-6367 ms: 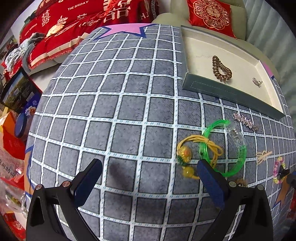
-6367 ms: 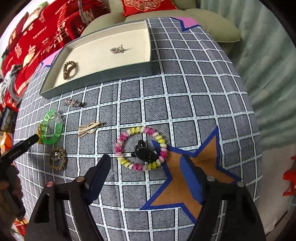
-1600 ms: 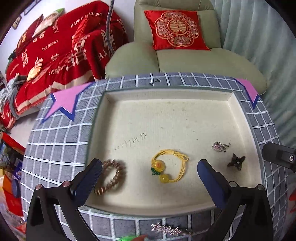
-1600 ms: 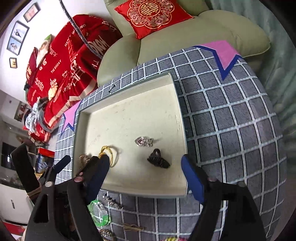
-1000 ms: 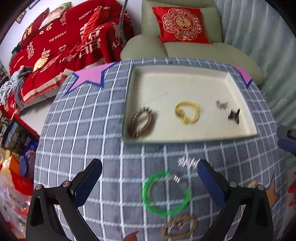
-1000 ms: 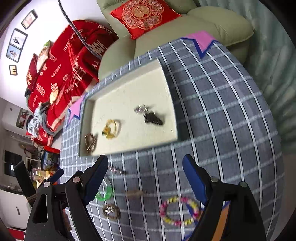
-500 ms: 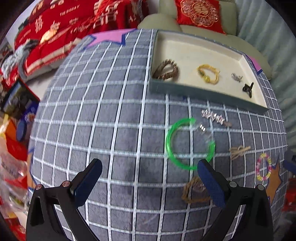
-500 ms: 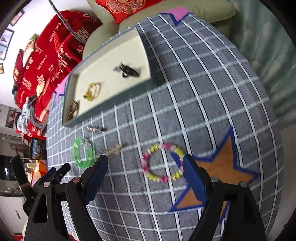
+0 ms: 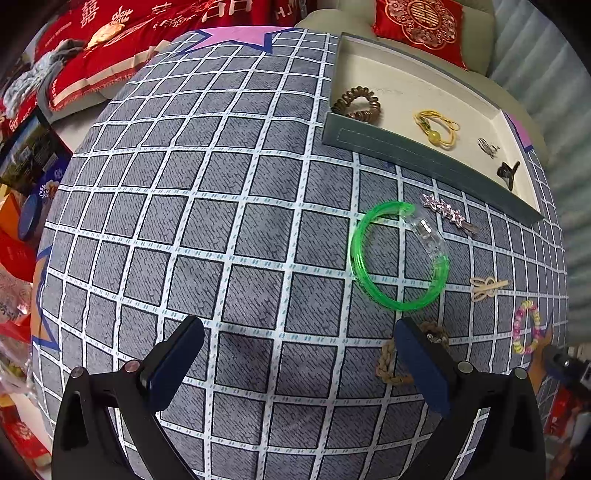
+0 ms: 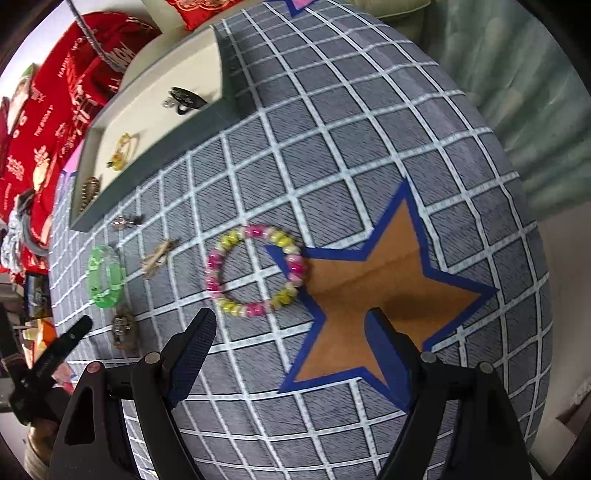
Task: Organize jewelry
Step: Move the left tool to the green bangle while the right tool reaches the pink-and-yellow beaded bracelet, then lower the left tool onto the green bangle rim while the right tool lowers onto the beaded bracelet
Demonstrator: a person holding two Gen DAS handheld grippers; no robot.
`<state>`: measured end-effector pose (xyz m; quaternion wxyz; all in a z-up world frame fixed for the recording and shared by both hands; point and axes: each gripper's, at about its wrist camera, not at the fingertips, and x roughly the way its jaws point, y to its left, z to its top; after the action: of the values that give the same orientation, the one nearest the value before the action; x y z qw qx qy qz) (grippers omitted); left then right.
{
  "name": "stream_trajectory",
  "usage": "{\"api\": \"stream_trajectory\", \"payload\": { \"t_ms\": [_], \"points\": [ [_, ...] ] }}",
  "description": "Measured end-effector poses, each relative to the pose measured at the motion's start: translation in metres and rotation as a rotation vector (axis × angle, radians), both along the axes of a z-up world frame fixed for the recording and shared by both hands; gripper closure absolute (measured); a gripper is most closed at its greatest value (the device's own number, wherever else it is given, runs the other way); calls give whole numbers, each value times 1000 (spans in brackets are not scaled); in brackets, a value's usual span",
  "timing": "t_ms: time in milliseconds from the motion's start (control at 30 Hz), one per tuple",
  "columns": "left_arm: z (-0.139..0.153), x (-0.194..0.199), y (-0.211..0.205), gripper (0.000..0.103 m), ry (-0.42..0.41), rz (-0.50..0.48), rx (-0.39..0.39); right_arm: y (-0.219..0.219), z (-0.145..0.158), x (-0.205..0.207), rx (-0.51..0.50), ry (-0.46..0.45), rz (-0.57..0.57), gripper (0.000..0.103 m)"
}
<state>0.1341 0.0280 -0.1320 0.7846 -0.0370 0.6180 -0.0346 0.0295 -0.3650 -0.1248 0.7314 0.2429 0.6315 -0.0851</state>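
Observation:
A grey tray (image 9: 424,162) at the table's far right holds a brown coil hair tie (image 9: 356,104), a yellow hair tie (image 9: 437,125), a silver brooch (image 9: 487,147) and a black claw clip (image 9: 509,173). On the checked cloth lie a green bangle (image 9: 397,256), a rhinestone clip (image 9: 448,216), a beige clip (image 9: 487,286), a braided brown bracelet (image 9: 391,363) and a pink-yellow bead bracelet (image 10: 256,271). My left gripper (image 9: 297,363) is open, with the brown bracelet by its right finger. My right gripper (image 10: 291,345) is open just below the bead bracelet.
An orange star patch (image 10: 384,291) lies under the right gripper. A pink star patch (image 9: 236,37) sits at the far edge. Red bedding (image 9: 122,26) and a sofa with a red cushion (image 9: 419,22) stand behind the table. Boxes (image 9: 29,158) crowd the left side.
Both grippers have pulled back from the tray and come low over the cloth. The yellow hair tie and black claw clip now lie in the tray. The bead bracelet now lies just ahead of the right gripper.

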Motion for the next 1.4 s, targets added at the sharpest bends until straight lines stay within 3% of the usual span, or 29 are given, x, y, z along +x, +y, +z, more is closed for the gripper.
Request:
{"api": "stream_trajectory", "payload": {
  "t_ms": [400, 733, 800, 867, 1033, 1133, 1267, 1333, 1400],
  "points": [
    [-8, 33, 13, 0, -27, -20, 1, -12, -7, 6, -77, 26, -73, 18],
    [-25, 65, 12, 2, -22, -43, 42, 4, -9, 18, -194, 47, -8, 19],
    [-29, 71, 10, 11, -20, -49, 47, 8, -9, 18, -216, 50, 4, 20],
    [-30, 75, 2, 11, -24, -64, 67, 13, -9, 16, -239, 54, 17, 22],
    [-34, 61, -32, 23, -44, -94, 87, 27, -8, 13, -271, 45, 62, 33],
    [-34, 60, -47, 33, -53, -123, 90, 45, -6, 13, -274, 35, 99, 46],
    [-30, 57, -68, 44, -62, -155, 93, 73, -2, 23, -270, 17, 144, 76],
    [-23, 52, -79, 59, -69, -170, 89, 86, -2, 30, -269, 13, 154, 82],
    [-16, 48, -91, 67, -72, -183, 86, 95, -2, 37, -263, 10, 159, 92]
  ]
}}
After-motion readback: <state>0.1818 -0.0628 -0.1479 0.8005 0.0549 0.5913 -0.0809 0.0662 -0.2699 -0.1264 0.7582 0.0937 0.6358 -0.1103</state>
